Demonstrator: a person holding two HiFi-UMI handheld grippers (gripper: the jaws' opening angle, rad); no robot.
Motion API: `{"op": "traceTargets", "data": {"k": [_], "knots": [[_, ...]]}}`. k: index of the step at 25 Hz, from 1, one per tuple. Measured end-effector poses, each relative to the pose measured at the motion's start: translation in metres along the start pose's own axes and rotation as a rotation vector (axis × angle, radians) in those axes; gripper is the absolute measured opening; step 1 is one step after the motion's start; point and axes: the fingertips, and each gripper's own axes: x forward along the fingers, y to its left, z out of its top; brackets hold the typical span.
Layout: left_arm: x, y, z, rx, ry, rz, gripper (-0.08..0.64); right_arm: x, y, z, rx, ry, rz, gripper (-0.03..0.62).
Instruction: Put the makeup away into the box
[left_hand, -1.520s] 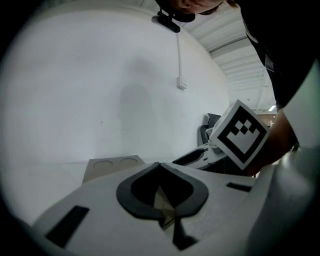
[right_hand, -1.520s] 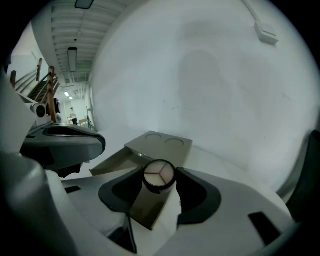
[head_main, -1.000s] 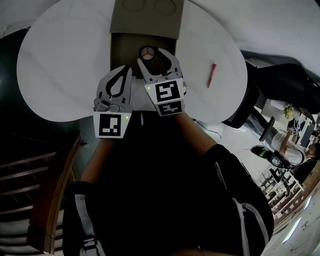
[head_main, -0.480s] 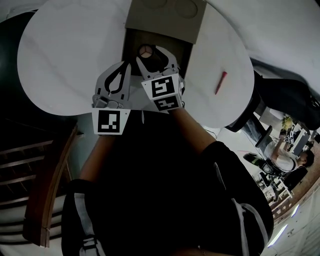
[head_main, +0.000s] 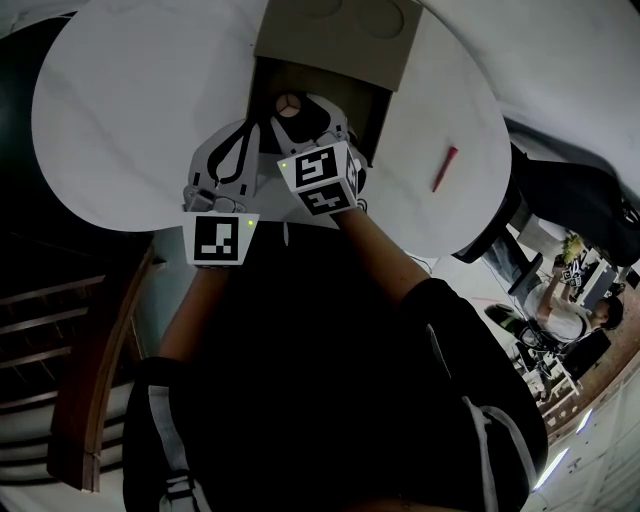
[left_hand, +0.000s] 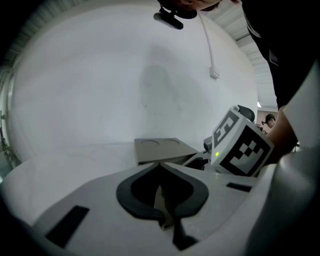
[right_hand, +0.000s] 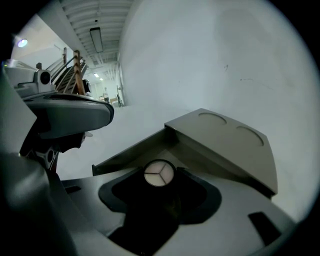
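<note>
A grey-brown box (head_main: 365, 110) stands open on the round white table (head_main: 140, 110), its lid (head_main: 335, 35) flipped back. My right gripper (head_main: 292, 106) is shut on a round compact (head_main: 290, 104) with a three-part top, held over the box's near left part. In the right gripper view the compact (right_hand: 159, 173) sits between the fingertips, with the box lid (right_hand: 225, 145) behind. My left gripper (head_main: 250, 128) is shut beside the right one, by the box's left wall, with nothing in it. A red makeup stick (head_main: 445, 168) lies on the table right of the box.
The table's near edge curves just under both grippers. Dark floor and a wooden rail (head_main: 110, 340) lie at the left. A dark chair (head_main: 560, 190) stands past the table's right edge. The right gripper's marker cube (left_hand: 240, 145) fills the right side of the left gripper view.
Both grippers have sunk toward the box. The right one carried the compact down closer to the box's opening. The jaws have kept their width.
</note>
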Motion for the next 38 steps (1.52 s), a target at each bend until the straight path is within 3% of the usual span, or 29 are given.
{"op": "traceTargets", "data": {"k": [10,12,21,31,38], "knots": [[-0.002,0.003,-0.001,0.008,0.006,0.014,0.005,0.006,0.003,-0.003,-0.015,0.016,0.017,0.232],[-0.002,0.001,0.003,0.006,-0.004,0.017,0.005,0.005,0.003,-0.002,-0.002,0.014,0.026,0.255],[-0.003,-0.018,0.024,0.053,-0.036,0.007,0.005,-0.037,-0.017,0.021,0.073,-0.131,-0.02,0.267],[-0.007,-0.065,0.067,0.117,-0.126,-0.033,0.005,-0.131,-0.05,0.039,0.042,-0.322,-0.184,0.052],[-0.013,-0.102,0.099,0.171,-0.203,-0.063,0.005,-0.2,-0.063,0.042,0.103,-0.459,-0.265,0.025]]}}
